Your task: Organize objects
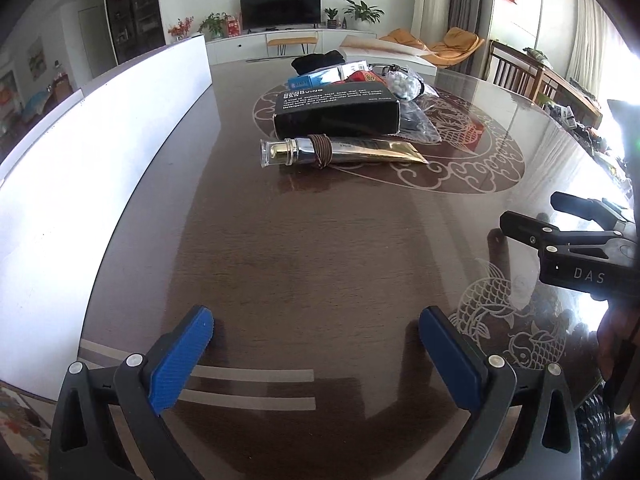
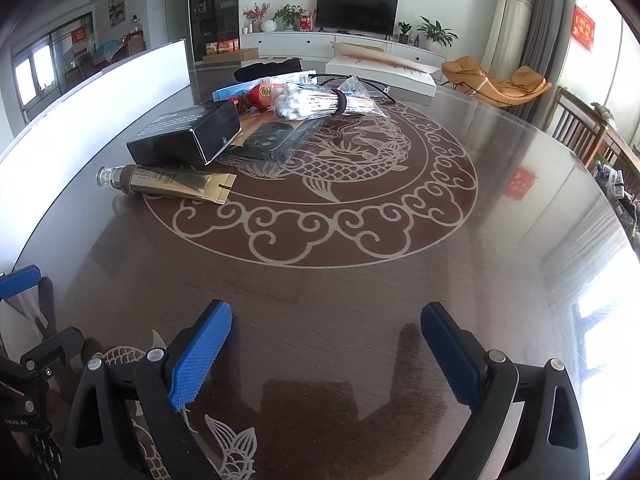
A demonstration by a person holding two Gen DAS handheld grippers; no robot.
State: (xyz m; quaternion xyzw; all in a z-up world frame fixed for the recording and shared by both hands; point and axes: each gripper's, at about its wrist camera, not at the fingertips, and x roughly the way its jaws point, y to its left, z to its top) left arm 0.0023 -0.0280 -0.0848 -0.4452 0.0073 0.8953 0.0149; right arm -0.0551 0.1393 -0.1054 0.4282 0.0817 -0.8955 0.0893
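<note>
At the left of the frame we see the white box (image 1: 100, 128) standing along the table (image 1: 280, 260) edge, probably the bin for sorting. At center the gold tube (image 1: 340, 151) and black carton (image 1: 336, 114) lie heaped, untouched. We hold the left gripper (image 1: 316, 356) and right gripper (image 2: 326, 354) wide apart and empty, ready to reach.

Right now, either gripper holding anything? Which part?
Nothing held. Left gripper and right gripper are both open over bare table, short of the gold tube.
</note>
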